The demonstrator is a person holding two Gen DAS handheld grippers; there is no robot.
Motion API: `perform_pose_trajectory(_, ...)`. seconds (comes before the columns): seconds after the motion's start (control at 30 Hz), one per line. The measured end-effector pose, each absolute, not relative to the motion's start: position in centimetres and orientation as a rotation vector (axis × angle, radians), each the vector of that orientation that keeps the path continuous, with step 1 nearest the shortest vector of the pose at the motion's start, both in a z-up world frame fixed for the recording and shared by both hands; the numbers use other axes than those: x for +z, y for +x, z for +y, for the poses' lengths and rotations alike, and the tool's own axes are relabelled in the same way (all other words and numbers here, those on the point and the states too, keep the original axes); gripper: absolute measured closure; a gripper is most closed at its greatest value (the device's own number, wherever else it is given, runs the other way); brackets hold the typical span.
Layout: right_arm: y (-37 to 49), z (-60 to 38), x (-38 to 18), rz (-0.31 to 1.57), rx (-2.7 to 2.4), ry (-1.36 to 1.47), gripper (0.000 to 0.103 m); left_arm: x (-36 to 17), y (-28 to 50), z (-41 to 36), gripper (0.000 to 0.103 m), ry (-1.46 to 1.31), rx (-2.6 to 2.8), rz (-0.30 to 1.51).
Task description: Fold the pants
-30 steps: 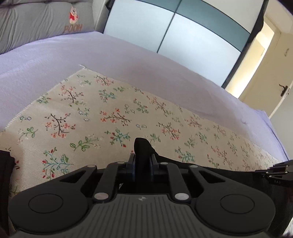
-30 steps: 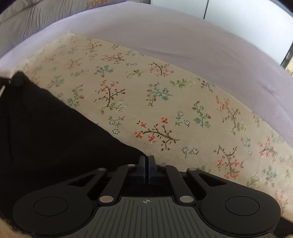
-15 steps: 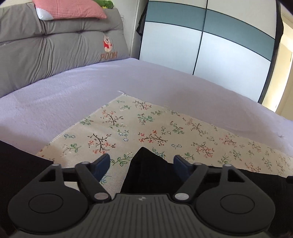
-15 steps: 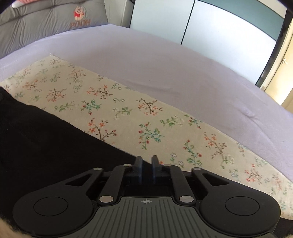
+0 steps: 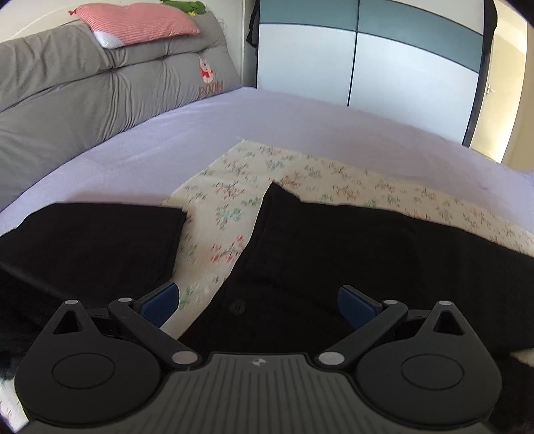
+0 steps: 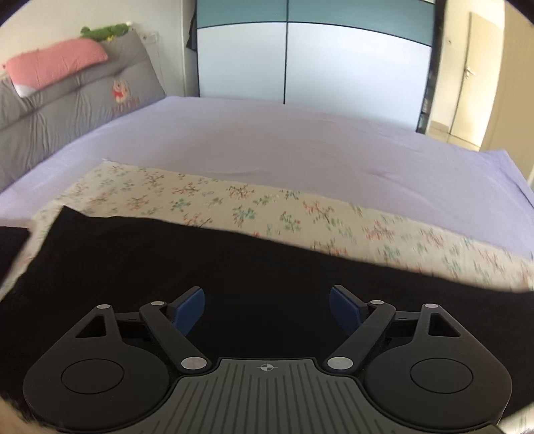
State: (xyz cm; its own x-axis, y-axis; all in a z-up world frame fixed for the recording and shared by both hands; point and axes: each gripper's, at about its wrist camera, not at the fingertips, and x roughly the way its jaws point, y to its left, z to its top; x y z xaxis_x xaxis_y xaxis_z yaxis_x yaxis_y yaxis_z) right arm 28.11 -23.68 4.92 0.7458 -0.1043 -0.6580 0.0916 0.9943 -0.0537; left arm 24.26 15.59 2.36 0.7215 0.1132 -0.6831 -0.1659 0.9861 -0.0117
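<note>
Black pants point(image 5: 367, 247) lie flat on a floral cloth point(image 5: 233, 200) spread over the bed. In the left wrist view a second black piece point(image 5: 93, 240) lies to the left, apart from the pants by a strip of cloth. My left gripper point(image 5: 257, 300) is open above the pants' waist, where a button shows; nothing sits between its blue pads point(image 5: 160, 300). In the right wrist view the pants point(image 6: 233, 267) stretch across under my right gripper point(image 6: 267, 307), whose jaws are opening with nothing held between them.
The lilac bed sheet point(image 6: 283, 143) extends beyond the floral cloth point(image 6: 300, 213). A grey cushioned headboard point(image 5: 83, 90) with a pink striped pillow point(image 5: 140, 25) stands at the left. Wardrobe doors point(image 6: 333, 60) and a room door point(image 6: 467, 76) are behind the bed.
Both grippers let go of the black pants and opened wide. Both have pulled back and risen, so more of the pants, the bed and the room shows.
</note>
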Motion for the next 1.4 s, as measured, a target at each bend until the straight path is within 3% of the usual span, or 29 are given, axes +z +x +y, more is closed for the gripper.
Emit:
perform_pose_trajectory(0.23,16.1,-19.8,3.2,0.767,-0.113,-0.004,0.014,-1.4,16.5,20.8,0.0,-0.22,0.259,0.856)
perform_pose_trajectory(0.43,8.3,-16.5,-0.1,0.805,-0.116,0.033,0.013,-5.3,15.1,24.0,0.0,-0.321,0.269,0.908)
perform_pose_trajectory(0.47,7.3,-15.9,-0.6,0.813,-0.12,0.042,0.013,-5.2,15.1,24.0,0.005,-0.315,0.274,0.874)
perform_pose_trajectory(0.5,6.6,-15.4,-1.0,0.818,-0.125,0.051,0.013,-5.2,15.0,24.1,0.03,-0.297,0.273,0.848)
perform_pose_trajectory(0.57,5.2,-14.6,-1.6,0.827,-0.133,0.071,0.013,-5.3,15.3,24.5,0.038,-0.306,0.278,0.859)
perform_pose_trajectory(0.63,4.0,-13.6,-2.1,0.834,-0.144,0.093,0.013,-5.0,15.7,24.3,0.034,-0.271,0.327,0.889)
perform_pose_trajectory(0.7,3.7,-13.1,-2.4,0.85,-0.158,0.111,0.013,-4.4,16.1,23.4,0.005,-0.177,0.391,0.928)
perform_pose_trajectory(0.73,3.7,-13.0,-2.5,0.858,-0.163,0.117,0.013,-3.7,16.2,23.0,0.0,-0.142,0.444,0.933)
perform_pose_trajectory(1.1,4.8,-13.0,-0.9,0.848,-0.186,0.14,0.011,4.4,14.2,16.3,0.0,-0.222,0.25,0.786)
perform_pose_trajectory(1.4,8.7,-13.6,1.3,0.799,-0.205,0.092,0.005,2.6,18.7,10.7,0.0,-0.257,0.117,0.8)
